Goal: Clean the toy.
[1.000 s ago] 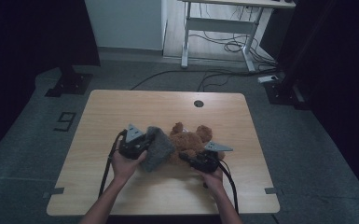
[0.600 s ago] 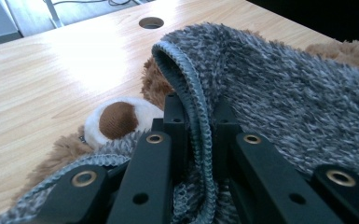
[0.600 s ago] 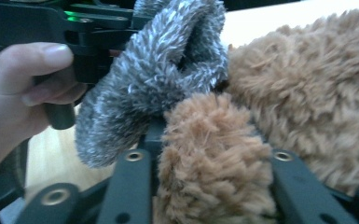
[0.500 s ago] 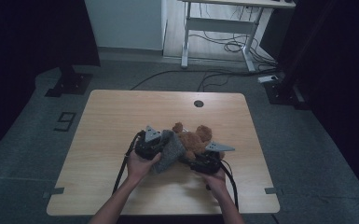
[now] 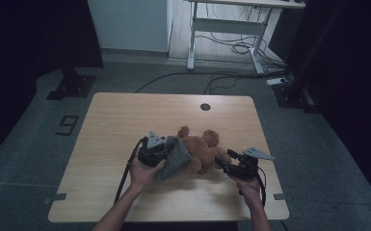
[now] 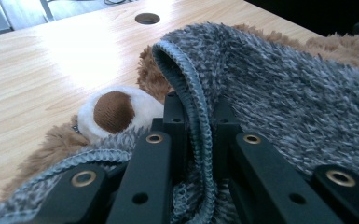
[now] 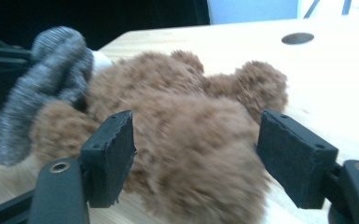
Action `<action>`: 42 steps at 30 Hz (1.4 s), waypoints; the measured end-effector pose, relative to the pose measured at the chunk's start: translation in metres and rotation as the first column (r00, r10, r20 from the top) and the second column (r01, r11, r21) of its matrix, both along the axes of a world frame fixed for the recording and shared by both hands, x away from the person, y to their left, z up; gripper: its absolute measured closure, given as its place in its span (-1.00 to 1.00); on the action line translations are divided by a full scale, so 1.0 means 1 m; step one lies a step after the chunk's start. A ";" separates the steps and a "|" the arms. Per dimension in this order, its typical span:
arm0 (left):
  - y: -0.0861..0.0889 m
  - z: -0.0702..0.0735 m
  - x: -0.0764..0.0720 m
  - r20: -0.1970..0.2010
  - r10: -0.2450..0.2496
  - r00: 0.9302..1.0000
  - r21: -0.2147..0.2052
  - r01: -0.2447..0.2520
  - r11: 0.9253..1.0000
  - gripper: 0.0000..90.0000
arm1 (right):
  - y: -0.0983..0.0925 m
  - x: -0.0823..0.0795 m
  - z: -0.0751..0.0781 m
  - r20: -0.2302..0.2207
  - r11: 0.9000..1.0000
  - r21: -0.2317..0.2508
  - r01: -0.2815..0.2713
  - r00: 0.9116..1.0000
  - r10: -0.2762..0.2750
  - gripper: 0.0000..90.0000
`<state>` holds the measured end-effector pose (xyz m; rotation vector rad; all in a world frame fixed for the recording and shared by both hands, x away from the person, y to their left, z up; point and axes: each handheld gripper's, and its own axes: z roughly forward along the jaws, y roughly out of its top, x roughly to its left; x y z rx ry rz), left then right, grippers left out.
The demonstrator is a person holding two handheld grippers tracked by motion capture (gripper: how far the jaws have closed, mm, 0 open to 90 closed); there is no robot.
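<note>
- Left tool point(image 5: 160, 150), lower centre of the high view, pinches the grey cloth point(image 6: 279, 84) over the teddy bear point(image 5: 202, 151).
- Right tool point(image 5: 224, 166), jaws just opened, grips nothing; bear lies on the table point(image 5: 125, 115).

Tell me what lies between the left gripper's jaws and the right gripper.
The grey knitted garment, pinched at its hem by the left gripper, then the brown teddy bear, before the open right gripper; high view shows it.
</note>
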<state>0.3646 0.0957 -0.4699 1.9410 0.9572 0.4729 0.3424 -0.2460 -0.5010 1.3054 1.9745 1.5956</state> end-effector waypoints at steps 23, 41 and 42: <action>-0.013 0.034 0.003 0.039 -0.025 0.999 -0.054 0.027 0.998 0.79 | 0.004 0.007 -0.021 -0.053 0.997 0.010 -0.074 0.996 0.075 0.28; -0.084 0.007 -0.010 -0.017 -0.199 0.980 0.093 0.200 0.975 0.79 | 0.003 0.008 -0.022 -0.096 0.998 0.039 -0.055 0.994 0.059 0.31; -0.079 0.005 -0.012 -0.020 -0.198 0.980 0.101 0.199 0.975 0.79 | 0.002 0.008 -0.022 -0.097 0.998 0.041 -0.054 0.994 0.058 0.31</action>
